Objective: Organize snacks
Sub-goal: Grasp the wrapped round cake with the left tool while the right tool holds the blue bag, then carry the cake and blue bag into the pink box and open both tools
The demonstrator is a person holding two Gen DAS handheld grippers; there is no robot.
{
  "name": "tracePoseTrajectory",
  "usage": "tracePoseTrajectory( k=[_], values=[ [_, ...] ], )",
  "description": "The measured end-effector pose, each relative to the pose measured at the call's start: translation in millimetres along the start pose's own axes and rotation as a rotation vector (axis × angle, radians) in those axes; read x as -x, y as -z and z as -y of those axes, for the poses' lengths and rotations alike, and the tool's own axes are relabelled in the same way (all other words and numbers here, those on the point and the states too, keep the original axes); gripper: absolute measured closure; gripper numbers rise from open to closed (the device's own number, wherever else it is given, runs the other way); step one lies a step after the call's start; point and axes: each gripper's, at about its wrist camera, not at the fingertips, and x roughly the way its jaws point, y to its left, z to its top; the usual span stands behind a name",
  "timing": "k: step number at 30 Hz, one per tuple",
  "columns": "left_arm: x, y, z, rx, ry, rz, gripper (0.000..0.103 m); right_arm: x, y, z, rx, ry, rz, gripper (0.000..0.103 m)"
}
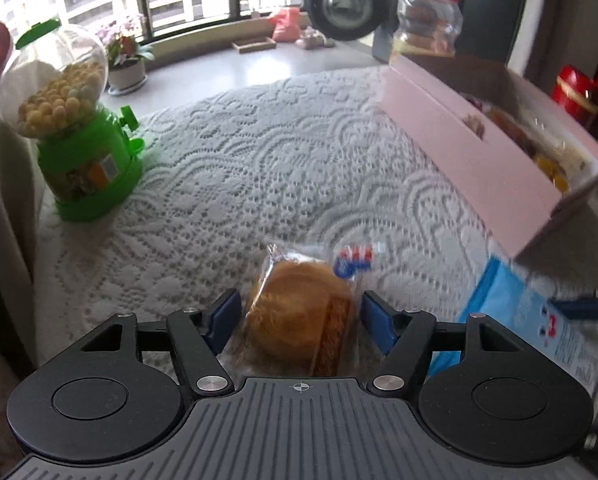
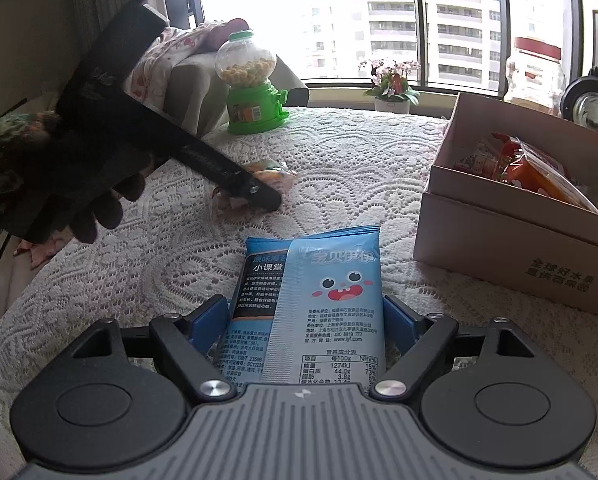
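A wrapped round cake lies on the lace tablecloth between the open blue fingers of my left gripper; small gaps show on both sides. In the right wrist view the left gripper reaches down over that cake. A blue snack packet lies flat between the blue fingers of my right gripper, which stand close to its sides; its edge shows in the left wrist view. The pink cardboard box holding several snack bags stands at the right, also in the right wrist view.
A green gumball dispenser stands at the far left of the table, also in the right wrist view. A clear jar with a red lid and a potted plant stand by the window. A draped chair is at the left.
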Motion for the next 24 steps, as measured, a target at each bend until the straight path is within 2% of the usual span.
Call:
tracePoseTrajectory(
  k=[3, 6, 9, 14, 17, 20, 24],
  values=[
    [0.1, 0.3, -2.3, 0.029, -0.002, 0.033, 0.039, -1.0, -0.4, -1.5, 0.004, 0.000, -0.003, 0.018],
    [5.1, 6.2, -3.7, 0.090, -0.006, 0.058, 0.042, -2.5, -1.1, -3.9, 0.018, 0.000, -0.011, 0.015],
    [17.4, 17.2, -0.8, 0.192, 0.005, 0.065, 0.043, -5.0, -1.3, -9.7, 0.052, 0.013, -0.025, 0.013],
    [49.2, 44.3, 28.2, 0.216, -0.009, 0.070, 0.043, -7.9, -3.9, -10.5, 0.070, -0.007, -0.044, 0.006],
    [67.6, 67.2, 41.1, 0.272, -0.014, 0.071, 0.043, -6.9, -4.1, -8.2, 0.070, -0.027, -0.050, 0.005],
    [76.8, 88.8, 52.1, 0.318, -0.054, 0.045, 0.043, -7.8, -4.8, -7.7, 0.069, -0.036, -0.055, 0.003],
    [88.6, 105.3, 62.2, 0.344, -0.078, 0.060, 0.043, -11.7, -6.6, -13.4, 0.121, -0.026, -0.082, 0.001]
  ],
)
